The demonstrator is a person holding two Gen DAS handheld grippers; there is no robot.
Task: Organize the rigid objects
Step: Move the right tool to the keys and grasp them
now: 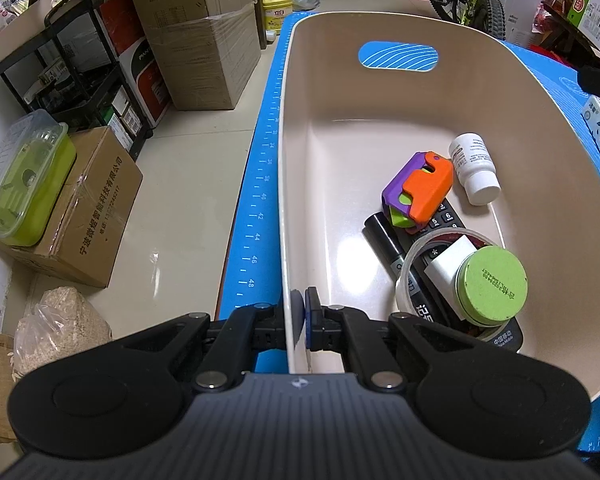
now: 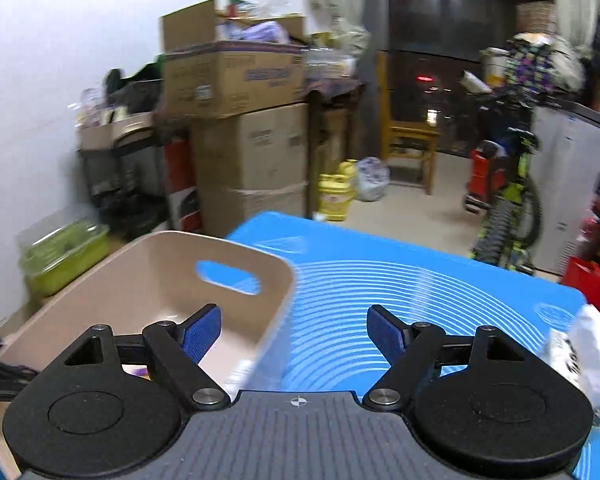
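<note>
Left gripper (image 1: pixel 304 316) clamped on near left wall of beige basket (image 1: pixel 296 160), on blue mat's (image 1: pixel 256 208) left edge; right gripper (image 2: pixel 294 332) spread wide, holding nothing. Inside: white bottle (image 1: pixel 474 168), toy (image 1: pixel 418 188), remote (image 1: pixel 448 240), green-lidded jar (image 1: pixel 492 284).

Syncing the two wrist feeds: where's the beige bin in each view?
Left wrist: bin fills centre and right; left claw shut on its near rim.
Right wrist: bin lower left, beside the open right claw.
Shared landmark: bin's handle slot, blue mat behind it.
</note>
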